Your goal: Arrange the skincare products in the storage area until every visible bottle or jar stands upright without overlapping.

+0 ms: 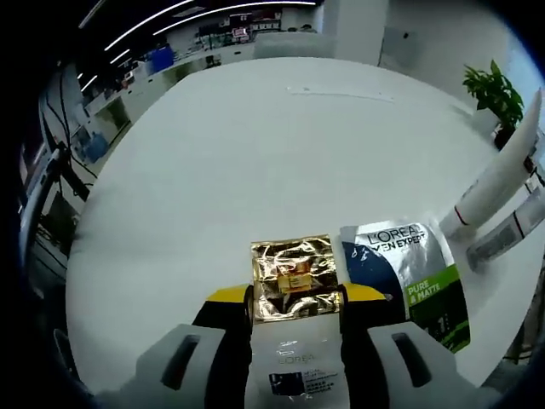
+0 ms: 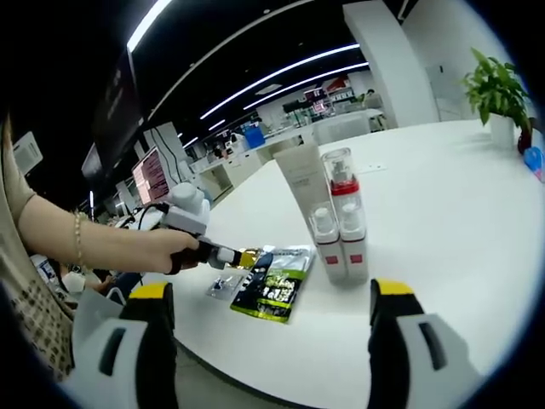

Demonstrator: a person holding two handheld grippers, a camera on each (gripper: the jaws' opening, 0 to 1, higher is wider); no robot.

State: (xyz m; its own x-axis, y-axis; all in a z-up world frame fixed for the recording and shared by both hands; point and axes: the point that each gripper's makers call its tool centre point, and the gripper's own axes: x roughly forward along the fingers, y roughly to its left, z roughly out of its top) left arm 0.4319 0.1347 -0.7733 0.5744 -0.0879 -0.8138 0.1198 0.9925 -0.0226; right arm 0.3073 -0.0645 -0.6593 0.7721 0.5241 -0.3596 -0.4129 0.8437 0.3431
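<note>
You have two flat sachets and three upright containers to count. In the left gripper view, your left gripper (image 1: 296, 294) at the bottom centre has its jaws pressed against both sides of a gold-foil L'Oréal sachet (image 1: 295, 278), clamping it. Just to its right lies the green-and-white L'Oréal Men Expert sachet (image 1: 409, 277), flat on the white table (image 1: 238, 162).

In the right gripper view, a tall white tube (image 2: 302, 183) stands at centre with two clear-capped pump bottles (image 2: 345, 217) with red bands just beside it, all upright and close together. The green sachet (image 2: 272, 294) lies flat to their lower left.

Your left hand (image 2: 166, 247) reaches in from the left of that view, holding its gripper level over the table's near edge. Your right gripper (image 2: 268, 319) sits at the bottom with its jaws wide apart, holding nothing.

Open tabletop stretches beyond the bottles toward a potted plant (image 2: 494, 89) at upper right.
</note>
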